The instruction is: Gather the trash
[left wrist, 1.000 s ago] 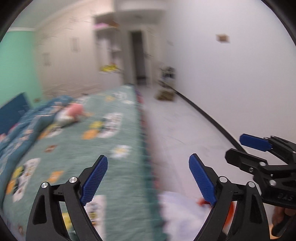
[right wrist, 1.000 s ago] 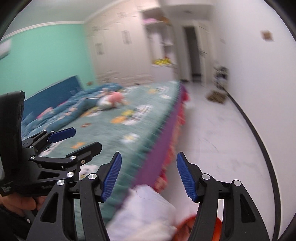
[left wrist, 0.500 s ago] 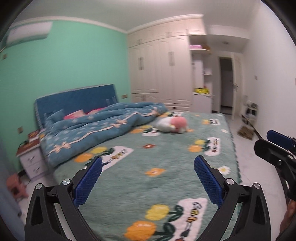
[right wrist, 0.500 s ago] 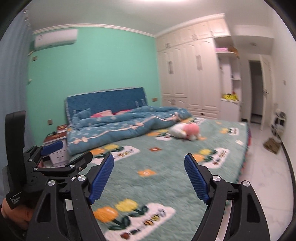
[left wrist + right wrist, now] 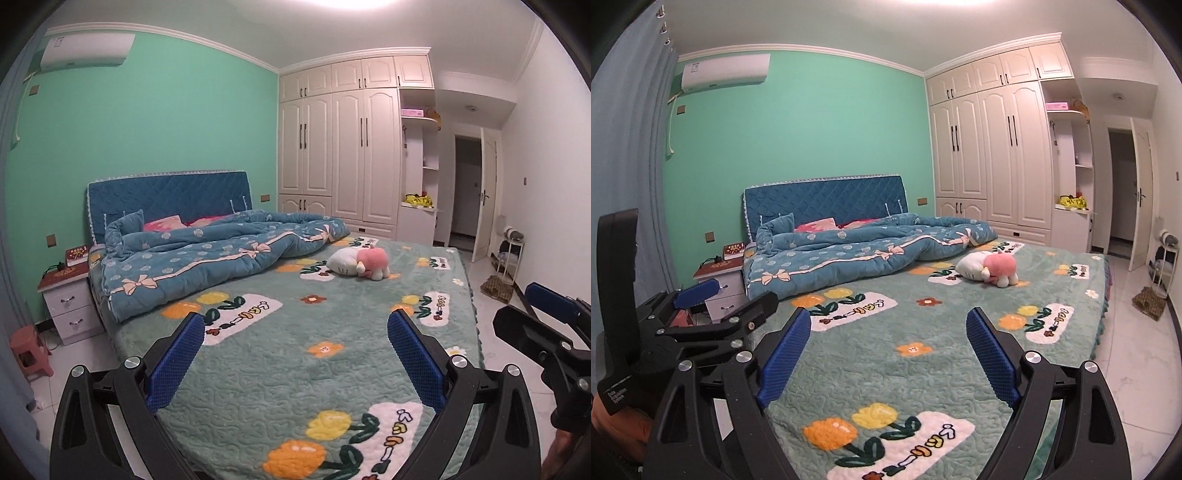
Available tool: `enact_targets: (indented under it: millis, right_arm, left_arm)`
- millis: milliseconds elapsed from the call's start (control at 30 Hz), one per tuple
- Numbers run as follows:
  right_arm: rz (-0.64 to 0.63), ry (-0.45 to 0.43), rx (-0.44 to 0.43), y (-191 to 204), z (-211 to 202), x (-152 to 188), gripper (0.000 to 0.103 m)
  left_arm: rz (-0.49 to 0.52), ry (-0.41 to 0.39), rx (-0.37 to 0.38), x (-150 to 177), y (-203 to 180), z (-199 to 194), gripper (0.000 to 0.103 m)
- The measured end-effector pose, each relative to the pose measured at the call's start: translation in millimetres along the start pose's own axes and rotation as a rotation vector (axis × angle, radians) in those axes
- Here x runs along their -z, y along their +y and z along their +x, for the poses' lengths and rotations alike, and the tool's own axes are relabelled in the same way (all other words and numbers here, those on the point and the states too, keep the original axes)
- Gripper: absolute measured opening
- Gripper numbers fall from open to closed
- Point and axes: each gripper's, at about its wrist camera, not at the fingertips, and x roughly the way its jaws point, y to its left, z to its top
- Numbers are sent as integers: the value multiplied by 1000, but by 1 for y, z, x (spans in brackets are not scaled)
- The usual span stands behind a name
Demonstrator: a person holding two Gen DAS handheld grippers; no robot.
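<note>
No trash shows in either view. My left gripper [image 5: 295, 321] is open, its blue pads [image 5: 175, 363] wide apart with nothing between them, held above the foot of a bed [image 5: 280, 369]. My right gripper [image 5: 889, 317] has its jaws opening and is also empty, pointing across the same bed [image 5: 923, 369]. It appears at the right edge of the left wrist view as a blue pad on a black frame [image 5: 546, 302]. The left gripper [image 5: 701, 291] shows at the left edge of the right wrist view.
A green flowered blanket covers the bed, with a rumpled blue quilt [image 5: 207, 258] and a pink-and-white plush toy [image 5: 360, 262] on it. A white nightstand [image 5: 68, 302] and pink stool [image 5: 27, 352] stand left. A wardrobe [image 5: 351, 147], an open door [image 5: 487, 206] and white tiled floor [image 5: 1137, 350] lie right.
Both views swung left from the floor and white wall onto the bed. The white bag and the orange thing at the bottom edges are gone from view. Both grippers' jaws stand wider.
</note>
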Motion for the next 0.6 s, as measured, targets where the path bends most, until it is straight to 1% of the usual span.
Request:
enact_targets:
  millis: [233, 600]
  right_arm:
    - [3, 2, 0, -1, 0, 1, 85]
    - [6, 6, -1, -4, -1, 1, 85]
  left_arm:
    - [3, -5, -15, 1, 1, 1, 98]
    - [10, 0, -14, 0, 4, 3, 98]
